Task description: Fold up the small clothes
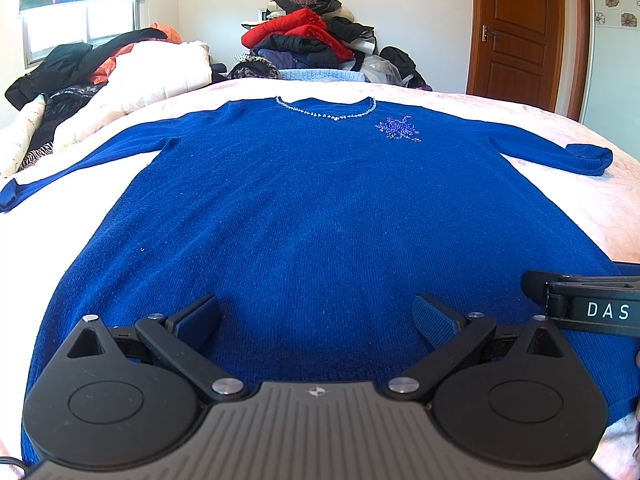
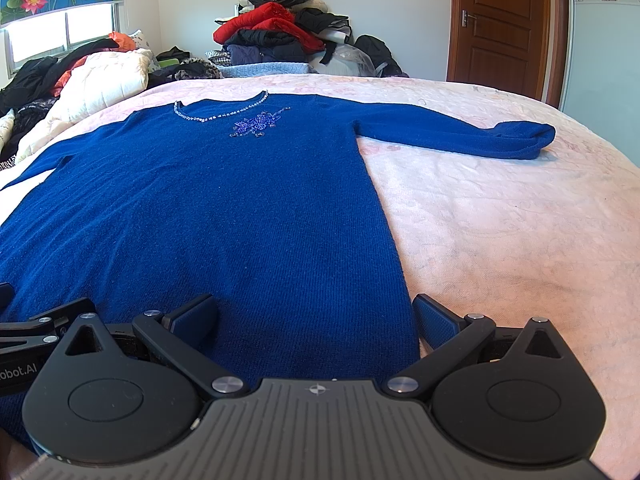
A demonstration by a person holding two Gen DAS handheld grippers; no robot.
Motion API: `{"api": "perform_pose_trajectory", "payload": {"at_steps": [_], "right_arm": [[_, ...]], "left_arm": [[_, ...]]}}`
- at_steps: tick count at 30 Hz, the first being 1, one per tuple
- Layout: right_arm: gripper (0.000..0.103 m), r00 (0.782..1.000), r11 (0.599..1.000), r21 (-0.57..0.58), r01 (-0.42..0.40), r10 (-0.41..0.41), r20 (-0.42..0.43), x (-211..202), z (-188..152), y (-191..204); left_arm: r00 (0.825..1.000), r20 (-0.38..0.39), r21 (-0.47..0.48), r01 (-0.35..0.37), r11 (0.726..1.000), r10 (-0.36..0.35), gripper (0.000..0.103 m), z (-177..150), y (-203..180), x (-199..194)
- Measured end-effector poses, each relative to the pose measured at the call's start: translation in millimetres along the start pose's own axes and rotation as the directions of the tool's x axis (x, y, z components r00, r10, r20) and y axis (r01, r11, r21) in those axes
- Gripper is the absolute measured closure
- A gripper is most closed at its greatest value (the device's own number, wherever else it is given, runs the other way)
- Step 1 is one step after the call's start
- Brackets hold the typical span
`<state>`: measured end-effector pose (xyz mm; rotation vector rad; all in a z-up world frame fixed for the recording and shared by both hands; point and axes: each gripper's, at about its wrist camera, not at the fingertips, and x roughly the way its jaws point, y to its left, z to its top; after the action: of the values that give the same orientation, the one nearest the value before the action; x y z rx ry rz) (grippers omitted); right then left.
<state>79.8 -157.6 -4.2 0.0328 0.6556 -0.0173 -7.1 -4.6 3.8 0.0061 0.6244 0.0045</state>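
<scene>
A royal blue knit sweater [image 1: 304,200] [image 2: 208,216] lies flat and face up on the pink bedspread [image 2: 500,220], both sleeves spread outward, beaded neckline away from me. A beaded flower [image 1: 398,128] decorates its chest. My left gripper [image 1: 316,316] is open above the sweater's hem, near its middle, with nothing between its fingers. My right gripper [image 2: 316,316] is open over the hem's right corner; one finger is above the knit, the other above the bedspread. The right gripper's body [image 1: 580,304] shows at the right edge of the left wrist view.
A tall pile of red, black and dark clothes [image 1: 316,40] stands at the far end of the bed. More clothes and a cream quilt [image 1: 160,72] lie at far left under a window. A brown door [image 1: 516,28] is at far right.
</scene>
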Motion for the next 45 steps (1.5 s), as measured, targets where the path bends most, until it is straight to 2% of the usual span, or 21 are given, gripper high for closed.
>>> {"api": "perform_pose_trajectory", "payload": {"at_steps": [25, 31, 35, 38, 41, 45], "right_arm": [[0.000, 1.000, 1.000, 0.000, -0.001, 0.001, 0.001, 0, 0, 0], [0.000, 1.000, 1.000, 0.000, -0.028, 0.028, -0.003, -3, 2, -4], [0.000, 0.994, 0.991, 0.069, -0.111, 0.110, 0.026, -14, 18, -29], [0.000, 0.984, 0.970, 0.172, -0.170, 0.159, 0.081, -17, 43, -62], [0.001, 0.979, 0.930, 0.308, -0.202, 0.179, 0.100, -1, 72, -107], [0.008, 0.971, 0.846, 0.477, -0.238, 0.204, 0.123, 33, 112, -169]], "left_arm": [[1.000, 0.001, 0.001, -0.001, 1.000, 0.001, 0.000, 0, 1, 1], [0.999, 0.005, 0.017, -0.038, 0.999, 0.038, 0.000, 7, -1, -4], [0.995, 0.079, 0.012, -0.058, 0.998, 0.057, 0.000, 27, 5, -19], [0.996, 0.072, -0.007, -0.047, 0.999, 0.047, 0.000, 52, 14, -16], [0.997, 0.058, -0.025, -0.042, 0.999, 0.043, 0.000, 75, 18, -4], [0.999, 0.053, -0.071, 0.011, 0.997, -0.007, 0.000, 104, 20, 14]]}}
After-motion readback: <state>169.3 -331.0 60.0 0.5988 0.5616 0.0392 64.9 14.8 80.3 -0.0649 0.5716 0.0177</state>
